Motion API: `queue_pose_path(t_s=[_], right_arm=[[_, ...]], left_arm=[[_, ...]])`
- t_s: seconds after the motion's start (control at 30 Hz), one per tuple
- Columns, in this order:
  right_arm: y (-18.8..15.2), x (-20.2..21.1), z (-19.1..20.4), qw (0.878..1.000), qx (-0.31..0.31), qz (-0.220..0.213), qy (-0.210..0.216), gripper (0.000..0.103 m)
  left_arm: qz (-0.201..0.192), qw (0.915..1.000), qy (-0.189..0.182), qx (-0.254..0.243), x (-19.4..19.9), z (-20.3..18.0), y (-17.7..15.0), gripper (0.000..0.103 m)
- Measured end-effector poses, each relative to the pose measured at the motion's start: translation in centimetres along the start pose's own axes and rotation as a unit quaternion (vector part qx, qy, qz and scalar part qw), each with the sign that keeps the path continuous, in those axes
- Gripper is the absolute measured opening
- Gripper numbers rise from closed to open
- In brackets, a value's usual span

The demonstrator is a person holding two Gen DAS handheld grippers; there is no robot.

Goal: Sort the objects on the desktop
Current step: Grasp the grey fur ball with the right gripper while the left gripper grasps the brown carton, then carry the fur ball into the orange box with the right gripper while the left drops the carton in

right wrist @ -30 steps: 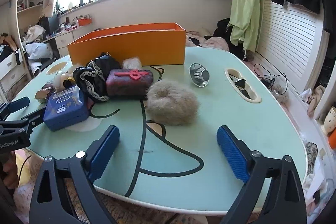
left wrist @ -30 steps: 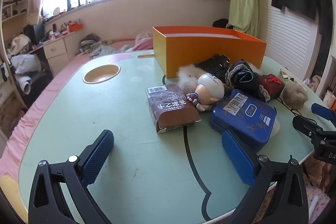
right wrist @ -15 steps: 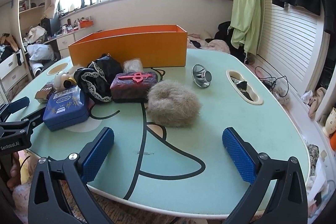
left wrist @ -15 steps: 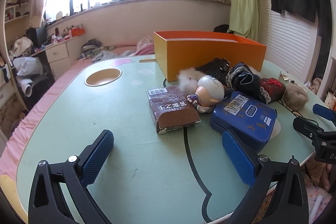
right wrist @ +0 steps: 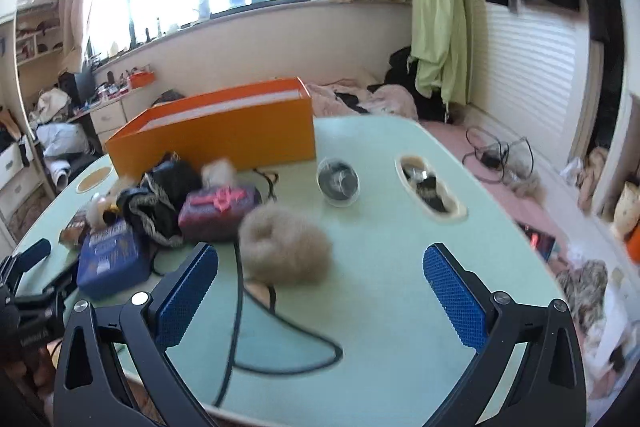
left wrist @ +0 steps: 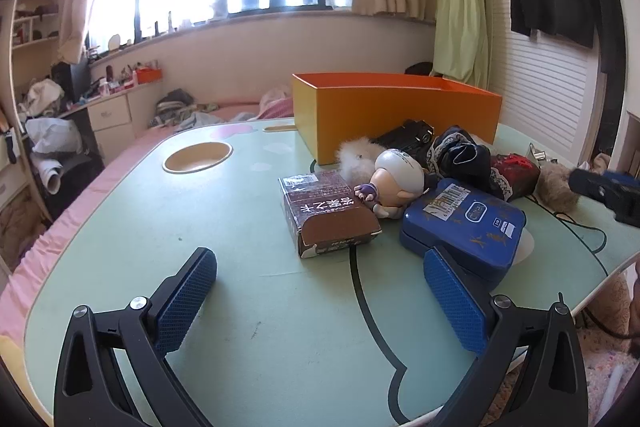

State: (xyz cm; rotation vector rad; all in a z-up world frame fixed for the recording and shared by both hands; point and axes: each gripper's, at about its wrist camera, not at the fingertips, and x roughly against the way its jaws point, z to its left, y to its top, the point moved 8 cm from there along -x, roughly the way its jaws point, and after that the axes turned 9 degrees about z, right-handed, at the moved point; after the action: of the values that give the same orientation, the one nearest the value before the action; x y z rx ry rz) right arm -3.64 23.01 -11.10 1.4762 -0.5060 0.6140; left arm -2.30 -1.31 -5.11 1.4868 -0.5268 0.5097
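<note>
While both tools hang over the near edge of the pale green tabletop (left wrist: 120,227) with nothing between their pads, the clutter waits in a loose heap in front of the orange box (left wrist: 396,111), which stands open at the far side. The right tool (right wrist: 320,291) is spread as wide as it goes, and the tan fur puff (right wrist: 286,251) lies just ahead of it, a little toward its left pad, a squat mound with no real long axis. The left tool (left wrist: 320,301) is spread too; the brown carton (left wrist: 326,213) sits ahead of it, long side running away from the tool, with the blue tin (left wrist: 464,227) just past its right pad. My guess is the right hand is nearer the puff and would take that first, going forward.
</note>
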Motion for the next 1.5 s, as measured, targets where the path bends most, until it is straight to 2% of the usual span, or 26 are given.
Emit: queue_pose_path(t_s=[0.1, 0.23, 0.3, 0.37, 0.43, 0.47, 0.5, 0.6, 0.7, 0.83, 0.9, 1.0, 1.07, 1.17, 1.4, 1.5], right_arm=[[1.0, -0.8, 0.7, 0.999, 0.027, 0.011, -0.031, 0.103], [1.0, -2.3, 1.6, 0.997, 0.047, 0.044, -0.035, 0.101], [0.6, -2.8, 1.9, 0.997, 0.052, 0.058, -0.025, 0.090], [0.1, -3.2, 2.3, 0.996, 0.062, 0.067, -0.012, 0.065], [0.0, -3.2, 2.5, 0.996, 0.065, 0.060, 0.001, 0.056], [-0.1, -3.2, 2.4, 0.996, 0.064, 0.057, 0.007, 0.046], [-0.2, -3.1, 2.5, 0.997, 0.062, 0.055, 0.012, 0.043], [-0.5, -2.5, 2.3, 0.997, 0.047, 0.039, 0.039, 0.041], [-0.6, -1.3, 2.1, 0.998, 0.046, 0.007, 0.045, 0.041], [-0.3, -0.1, 2.1, 0.997, 0.049, -0.019, 0.054, 0.041], [-0.3, 0.2, 2.2, 0.997, 0.048, -0.025, 0.060, 0.041], [-0.3, 0.6, 2.6, 0.996, 0.051, -0.032, 0.066, 0.041], [-0.3, 0.6, 2.9, 0.996, 0.056, -0.032, 0.065, 0.041], [-0.4, 0.7, 3.0, 0.996, 0.058, -0.032, 0.065, 0.041], [-0.5, 0.5, 2.5, 0.996, 0.042, -0.025, 0.072, 0.041], [-0.6, 0.5, 2.4, 0.996, 0.040, -0.025, 0.071, 0.041]], left_arm=[[0.000, 1.0000, -0.001, 0.000, 0.0, 0.0, 0.0, 0.103], [0.000, 1.0000, -0.001, 0.000, 0.0, 0.0, 0.1, 0.103], [0.000, 1.0000, -0.001, 0.000, 0.0, 0.0, 0.1, 0.103], [0.000, 1.0000, -0.002, 0.000, 0.0, 0.1, 0.1, 0.103], [0.001, 1.0000, -0.005, -0.002, 0.0, 0.1, 0.1, 0.103], [0.002, 1.0000, -0.008, -0.003, 0.1, 0.1, 0.1, 0.103], [0.003, 0.9999, -0.011, -0.005, 0.1, 0.1, 0.1, 0.103], [0.002, 0.9995, -0.029, -0.009, 0.5, 0.3, 0.1, 0.103], [-0.024, 0.9986, -0.047, 0.001, 1.8, 0.9, 1.1, 0.103], [-0.032, 0.9988, -0.038, -0.004, 2.8, 1.9, 3.2, 0.102], [-0.011, 0.9990, -0.043, 0.001, 2.4, 2.3, 3.7, 0.096], [0.044, 0.9972, -0.059, 0.007, 0.8, 2.2, 4.2, 0.087], [0.066, 0.9966, -0.050, -0.004, 0.0, 1.7, 4.2, 0.079], [0.090, 0.9954, -0.028, -0.020, -1.3, 1.2, 4.1, 0.075], [0.132, 0.9900, -0.048, -0.012, -2.6, 0.9, 3.1, 0.072], [0.128, 0.9912, -0.025, -0.022, -2.4, 1.3, 2.8, 0.057]])
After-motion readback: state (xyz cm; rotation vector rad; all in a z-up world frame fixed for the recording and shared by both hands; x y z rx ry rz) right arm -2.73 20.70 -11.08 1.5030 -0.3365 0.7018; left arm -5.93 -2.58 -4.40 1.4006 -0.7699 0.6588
